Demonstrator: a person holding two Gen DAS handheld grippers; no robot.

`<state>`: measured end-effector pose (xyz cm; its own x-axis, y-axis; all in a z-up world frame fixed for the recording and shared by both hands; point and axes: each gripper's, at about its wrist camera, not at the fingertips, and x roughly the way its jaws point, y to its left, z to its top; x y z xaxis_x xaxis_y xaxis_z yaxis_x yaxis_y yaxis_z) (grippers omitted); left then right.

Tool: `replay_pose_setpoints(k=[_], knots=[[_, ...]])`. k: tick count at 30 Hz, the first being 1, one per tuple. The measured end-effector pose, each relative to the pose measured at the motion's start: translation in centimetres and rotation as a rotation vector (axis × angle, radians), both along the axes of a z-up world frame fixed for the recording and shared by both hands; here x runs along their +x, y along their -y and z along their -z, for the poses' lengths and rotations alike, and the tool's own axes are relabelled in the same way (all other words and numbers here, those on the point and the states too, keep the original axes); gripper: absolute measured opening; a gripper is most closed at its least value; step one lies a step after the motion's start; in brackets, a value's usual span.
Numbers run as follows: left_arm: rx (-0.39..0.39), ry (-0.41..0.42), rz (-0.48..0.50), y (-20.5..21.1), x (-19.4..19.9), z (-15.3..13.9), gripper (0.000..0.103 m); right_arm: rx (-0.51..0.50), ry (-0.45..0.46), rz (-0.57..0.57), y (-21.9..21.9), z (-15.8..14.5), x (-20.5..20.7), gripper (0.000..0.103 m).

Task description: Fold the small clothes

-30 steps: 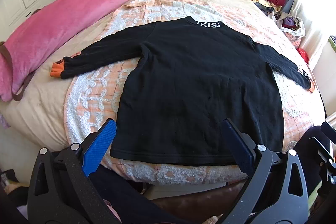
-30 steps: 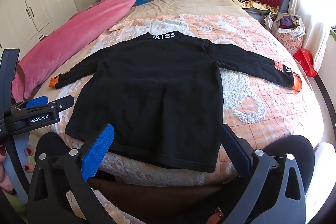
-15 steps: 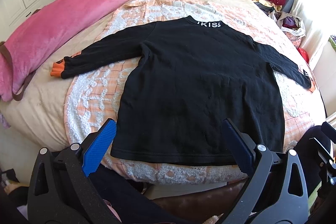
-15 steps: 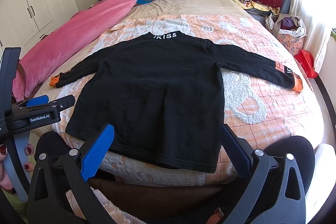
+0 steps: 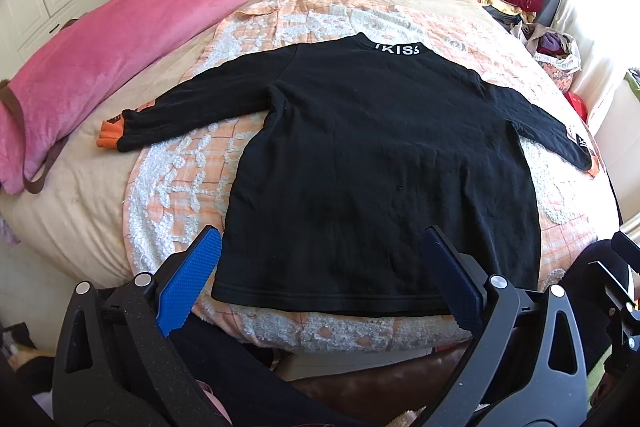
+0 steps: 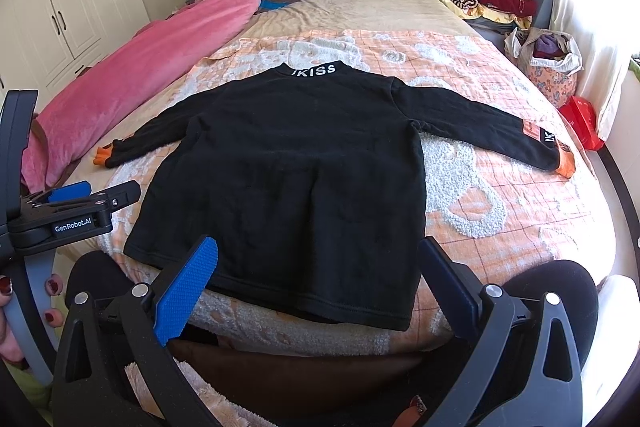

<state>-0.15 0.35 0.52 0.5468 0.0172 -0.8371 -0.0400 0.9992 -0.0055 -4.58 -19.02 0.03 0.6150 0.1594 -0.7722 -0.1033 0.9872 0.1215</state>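
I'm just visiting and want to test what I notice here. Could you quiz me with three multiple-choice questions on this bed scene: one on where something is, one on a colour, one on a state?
1. Where does the pink blanket lie relative to the black top?
A. To its left
B. On top of it
C. Under its hem

2. What colour are the top's cuffs?
A. White
B. Orange
C. Green

3. How is the top lying?
A. Folded in half
B. Rolled up
C. Spread flat, sleeves out

Answers:
1. A, the blanket runs along the bed's left side in both views.
2. B, orange shows at both sleeve ends.
3. C, both sleeves stretch sideways, and the left gripper and right gripper have open jaws holding nothing.
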Motion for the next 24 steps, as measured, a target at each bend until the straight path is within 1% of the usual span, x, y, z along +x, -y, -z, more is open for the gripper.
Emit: replay_pose_setpoints(k=[16,24], knots=[[0.010,0.001,0.001,0.07,0.05,-0.02,0.094,-0.002,0.007,-0.008,-0.09,-0.21,0.00,0.099],[0.011,0.003,-0.003,0.00,0.62,0.09,0.094,0.026,0.020,-0.007,0.32,-0.45,0.39,0.099]])
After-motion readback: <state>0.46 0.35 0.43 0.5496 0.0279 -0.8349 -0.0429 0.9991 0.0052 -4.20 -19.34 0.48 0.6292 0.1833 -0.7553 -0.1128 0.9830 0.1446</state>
